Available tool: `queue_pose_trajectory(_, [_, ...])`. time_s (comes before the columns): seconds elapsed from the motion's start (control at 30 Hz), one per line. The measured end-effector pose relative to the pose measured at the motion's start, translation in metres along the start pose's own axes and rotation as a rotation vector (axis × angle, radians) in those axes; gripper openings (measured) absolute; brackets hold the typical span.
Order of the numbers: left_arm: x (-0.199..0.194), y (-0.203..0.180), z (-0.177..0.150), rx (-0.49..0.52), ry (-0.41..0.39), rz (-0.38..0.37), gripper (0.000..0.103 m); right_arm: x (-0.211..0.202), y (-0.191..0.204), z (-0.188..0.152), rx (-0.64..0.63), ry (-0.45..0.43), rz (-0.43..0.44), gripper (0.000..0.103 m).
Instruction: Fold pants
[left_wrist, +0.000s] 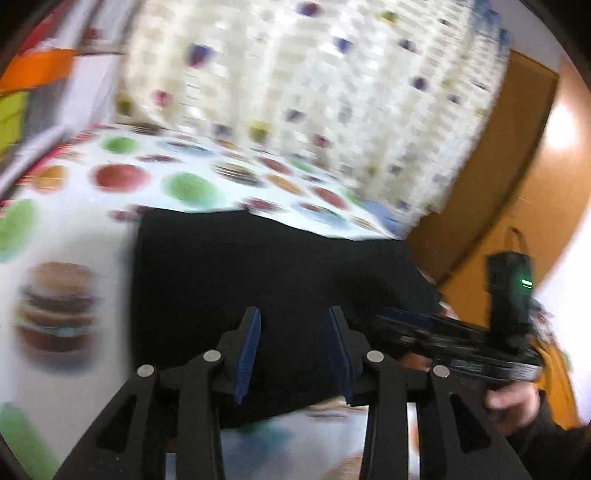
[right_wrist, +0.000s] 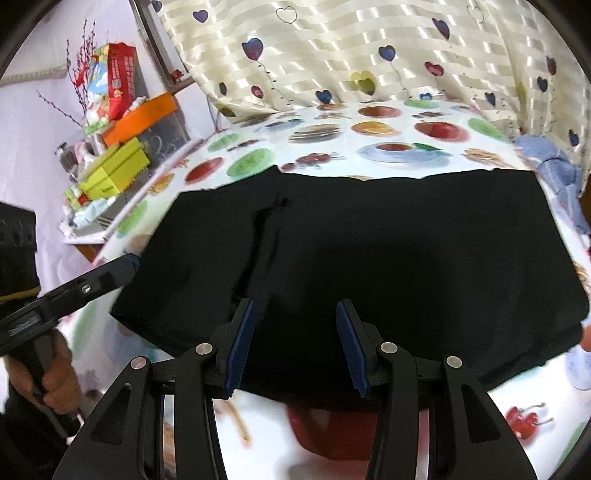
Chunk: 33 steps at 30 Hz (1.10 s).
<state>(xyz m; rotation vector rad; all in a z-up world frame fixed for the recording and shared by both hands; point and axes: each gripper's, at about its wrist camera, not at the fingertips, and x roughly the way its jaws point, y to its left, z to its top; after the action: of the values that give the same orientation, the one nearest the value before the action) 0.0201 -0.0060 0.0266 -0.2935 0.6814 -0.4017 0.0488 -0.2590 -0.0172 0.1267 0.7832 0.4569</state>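
The black pants (right_wrist: 388, 258) lie folded in a flat rectangle on the table with the food-print cloth (right_wrist: 388, 147). A seam ridge runs down their left part. My right gripper (right_wrist: 295, 310) is open and empty, held above the pants' near edge. My left gripper (left_wrist: 293, 314) is open and empty over the near part of the pants (left_wrist: 258, 273); this view is blurred by motion. The left gripper also shows in the right wrist view (right_wrist: 129, 264) at the pants' left edge. The right gripper shows in the left wrist view (left_wrist: 402, 317) at the pants' right side.
A heart-print curtain (right_wrist: 351, 55) hangs behind the table. A blue cloth (right_wrist: 550, 162) lies at the table's far right. Boxes and bottles (right_wrist: 114, 162) crowd a shelf on the left. A wooden door (left_wrist: 517, 177) is on the right.
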Motion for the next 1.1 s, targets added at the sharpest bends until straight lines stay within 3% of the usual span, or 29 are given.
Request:
queue_pose_trajectory(0.17, [0.001,0.043,-0.001,-0.088,0.003,0.223,0.04,0.016,0.011,0.015,-0.01,0.002,0.05,0.047])
queue_pose_trajectory(0.27, [0.006,0.054,-0.007,-0.112,0.035,0.274,0.04,0.032,0.013,0.023,-0.013,0.02,0.062,0.047])
queue_pose_trajectory(0.6, [0.012,0.052,-0.015,-0.096,0.071,0.258,0.04,0.067,0.027,0.04,-0.013,0.068,0.123,0.047])
queue_pose_trajectory(0.63, [0.012,0.051,-0.015,-0.092,0.073,0.26,0.04,0.069,0.029,0.041,-0.018,0.067,0.119,0.042])
queue_pose_trajectory(0.67, [0.012,0.051,-0.016,-0.089,0.074,0.26,0.04,0.07,0.03,0.042,-0.019,0.065,0.115,0.013])
queue_pose_trajectory(0.7, [0.012,0.051,-0.015,-0.089,0.075,0.259,0.04,0.073,0.031,0.043,-0.016,0.075,0.116,0.005])
queue_pose_trajectory(0.77, [0.012,0.051,-0.016,-0.092,0.073,0.257,0.04,0.075,0.032,0.043,-0.009,0.084,0.12,0.005])
queue_pose_trajectory(0.97, [0.012,0.051,-0.016,-0.104,0.07,0.241,0.04,0.047,0.03,0.051,-0.013,-0.004,0.137,0.005])
queue_pose_trajectory(1.1, [0.012,0.053,-0.016,-0.104,0.07,0.233,0.04,0.072,0.012,0.039,0.049,0.104,0.107,0.006])
